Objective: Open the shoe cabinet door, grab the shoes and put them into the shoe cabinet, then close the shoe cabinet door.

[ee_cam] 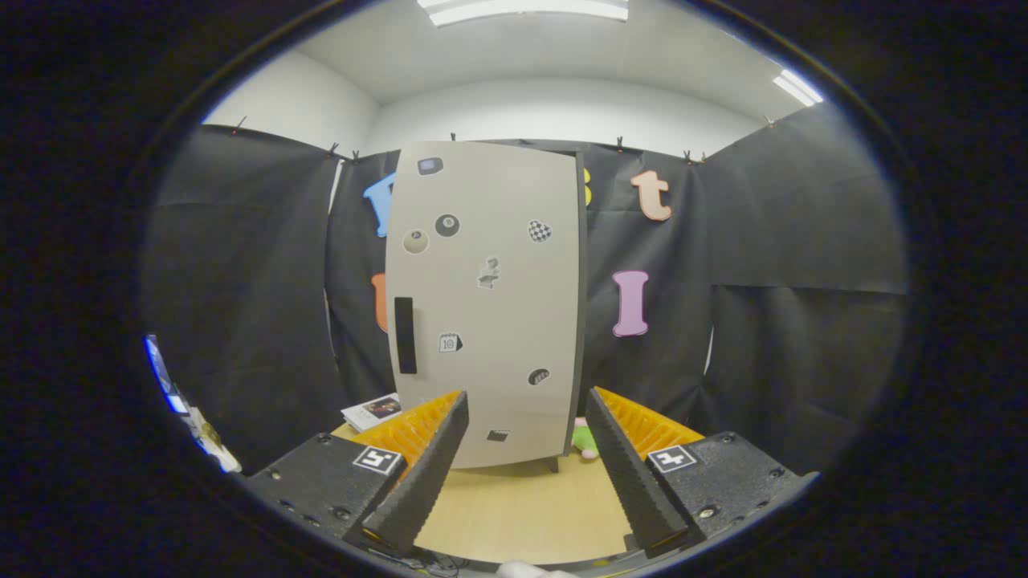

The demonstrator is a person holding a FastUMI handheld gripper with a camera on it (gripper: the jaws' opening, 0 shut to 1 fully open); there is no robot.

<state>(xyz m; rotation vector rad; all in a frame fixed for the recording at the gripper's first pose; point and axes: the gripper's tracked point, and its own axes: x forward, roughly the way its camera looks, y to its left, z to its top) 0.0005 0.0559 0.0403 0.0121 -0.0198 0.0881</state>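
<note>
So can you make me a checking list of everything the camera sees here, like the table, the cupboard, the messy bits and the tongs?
Surface: pale wooden table, bare between the fingers.
Job's things: shoe cabinet stands upright beyond the tongs, its sticker-covered door shut, black handle on the door's left side. Shoes: nothing seen.
Clutter: a booklet left of the cabinet's foot; a green and pink soft thing peeks out at its right foot, too hidden to name.
Tongs: tongs open, fingers apart, holding nothing, short of the cabinet.
Cables: nothing seen.
Surroundings: black cloth wall behind, white ceiling with lights.
</note>
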